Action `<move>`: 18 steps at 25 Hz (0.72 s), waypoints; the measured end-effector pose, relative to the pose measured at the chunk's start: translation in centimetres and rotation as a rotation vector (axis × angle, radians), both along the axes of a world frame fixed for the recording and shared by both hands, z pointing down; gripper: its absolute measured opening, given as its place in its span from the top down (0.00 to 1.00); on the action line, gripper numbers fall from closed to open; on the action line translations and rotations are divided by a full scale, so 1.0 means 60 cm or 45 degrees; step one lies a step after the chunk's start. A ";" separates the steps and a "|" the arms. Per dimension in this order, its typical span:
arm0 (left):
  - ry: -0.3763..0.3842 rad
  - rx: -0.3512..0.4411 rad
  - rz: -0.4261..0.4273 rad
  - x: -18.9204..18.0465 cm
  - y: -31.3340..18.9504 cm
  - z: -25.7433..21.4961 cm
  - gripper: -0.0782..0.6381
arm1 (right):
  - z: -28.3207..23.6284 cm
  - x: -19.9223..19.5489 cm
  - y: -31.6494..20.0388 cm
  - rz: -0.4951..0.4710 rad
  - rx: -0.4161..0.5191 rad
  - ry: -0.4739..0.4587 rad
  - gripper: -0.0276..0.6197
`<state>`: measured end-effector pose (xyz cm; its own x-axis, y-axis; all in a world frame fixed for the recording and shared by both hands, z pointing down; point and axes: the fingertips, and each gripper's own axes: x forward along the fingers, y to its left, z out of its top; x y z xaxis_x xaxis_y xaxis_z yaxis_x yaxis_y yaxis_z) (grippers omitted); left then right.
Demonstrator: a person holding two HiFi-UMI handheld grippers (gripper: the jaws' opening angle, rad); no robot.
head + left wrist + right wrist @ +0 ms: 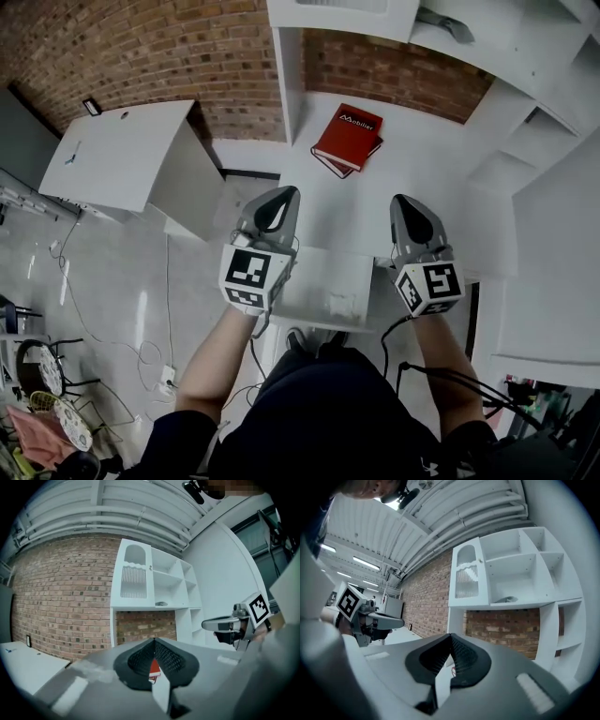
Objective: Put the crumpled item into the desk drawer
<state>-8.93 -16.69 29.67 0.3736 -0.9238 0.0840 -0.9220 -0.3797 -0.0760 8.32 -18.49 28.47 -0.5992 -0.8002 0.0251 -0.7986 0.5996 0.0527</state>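
Left hand-held gripper (289, 193) closed, empty. Right hand-held gripper (402, 201) closed, empty. Both level over near edge of worktop (422, 159). Crumpled item not clearly in sight. Grey lump (448, 25) on upper shelf (497, 52), far right, possibly it, which would put right hand-held gripper nearer. Red book (348, 139) dead ahead.

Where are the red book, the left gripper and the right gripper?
red book (348, 136): head view, middle of its cover.
left gripper (283, 195): head view, at its closed fingertips.
right gripper (405, 201): head view, at its closed fingertips.
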 end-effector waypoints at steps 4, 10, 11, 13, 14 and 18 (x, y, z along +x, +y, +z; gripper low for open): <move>0.036 0.034 -0.057 -0.013 0.000 -0.031 0.89 | -0.036 -0.016 0.000 -0.002 0.069 0.001 0.95; 0.121 0.024 -0.113 -0.030 0.005 -0.038 0.89 | -0.033 -0.032 0.009 0.007 0.052 -0.017 0.95; 0.130 0.017 -0.119 -0.033 0.006 -0.037 0.89 | -0.031 -0.033 0.011 0.009 0.046 -0.023 0.95; 0.148 -0.001 -0.130 -0.040 0.010 -0.032 0.89 | -0.030 -0.033 0.014 0.017 0.032 -0.039 0.95; 0.152 -0.004 -0.132 -0.042 0.011 -0.029 0.89 | -0.030 -0.033 0.016 0.021 0.027 -0.046 0.95; 0.170 -0.015 -0.134 -0.045 0.010 -0.024 0.89 | -0.029 -0.032 0.016 0.035 0.008 -0.059 0.95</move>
